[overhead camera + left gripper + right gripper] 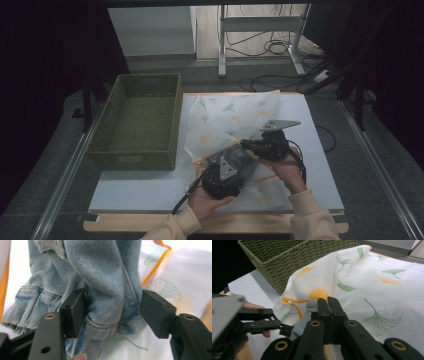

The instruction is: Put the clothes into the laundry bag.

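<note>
A white table [150, 190] carries a green woven basket [137, 120] on its left and a leaf-printed white mesh bag [235, 117] beside it. Blue jeans [100, 277] lie at the bag's opening, between the left gripper's [112, 312] parted jaws. The right gripper [329, 305] is clamped tight on the bag's edge.

The denim garment [100, 285] is cut off at the top edge; whether the jaws press it is unclear.

A green woven basket [137, 120] sits at the table's [130, 192] left; cables [272, 47] trail across the floor beyond.
</note>
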`<act>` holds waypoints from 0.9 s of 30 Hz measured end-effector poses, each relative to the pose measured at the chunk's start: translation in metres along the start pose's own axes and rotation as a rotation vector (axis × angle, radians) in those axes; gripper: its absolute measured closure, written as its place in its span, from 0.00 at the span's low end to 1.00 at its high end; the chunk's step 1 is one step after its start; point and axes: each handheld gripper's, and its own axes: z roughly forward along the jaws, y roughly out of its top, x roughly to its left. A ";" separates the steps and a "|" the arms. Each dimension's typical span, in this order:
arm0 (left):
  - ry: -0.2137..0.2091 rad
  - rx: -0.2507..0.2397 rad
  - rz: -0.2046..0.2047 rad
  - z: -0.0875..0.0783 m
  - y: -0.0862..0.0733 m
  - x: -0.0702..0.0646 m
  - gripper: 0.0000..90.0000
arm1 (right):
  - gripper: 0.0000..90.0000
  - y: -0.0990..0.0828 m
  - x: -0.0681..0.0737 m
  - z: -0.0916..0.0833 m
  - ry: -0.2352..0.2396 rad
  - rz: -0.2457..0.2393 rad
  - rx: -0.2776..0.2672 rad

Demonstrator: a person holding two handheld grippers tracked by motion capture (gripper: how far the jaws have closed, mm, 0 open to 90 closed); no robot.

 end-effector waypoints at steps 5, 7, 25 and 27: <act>-0.005 -0.003 -0.013 0.007 0.002 0.003 0.64 | 0.99 0.000 0.001 0.000 -0.002 0.001 0.001; -0.015 0.001 -0.017 0.008 0.003 0.004 0.69 | 0.99 -0.001 0.002 -0.001 -0.001 -0.001 0.000; -0.052 -0.032 -0.095 0.011 0.019 0.028 0.85 | 1.00 -0.002 0.006 -0.004 0.023 -0.016 -0.017; -0.036 -0.036 -0.092 0.013 0.021 0.030 0.85 | 1.00 -0.001 0.006 -0.004 0.026 -0.016 -0.018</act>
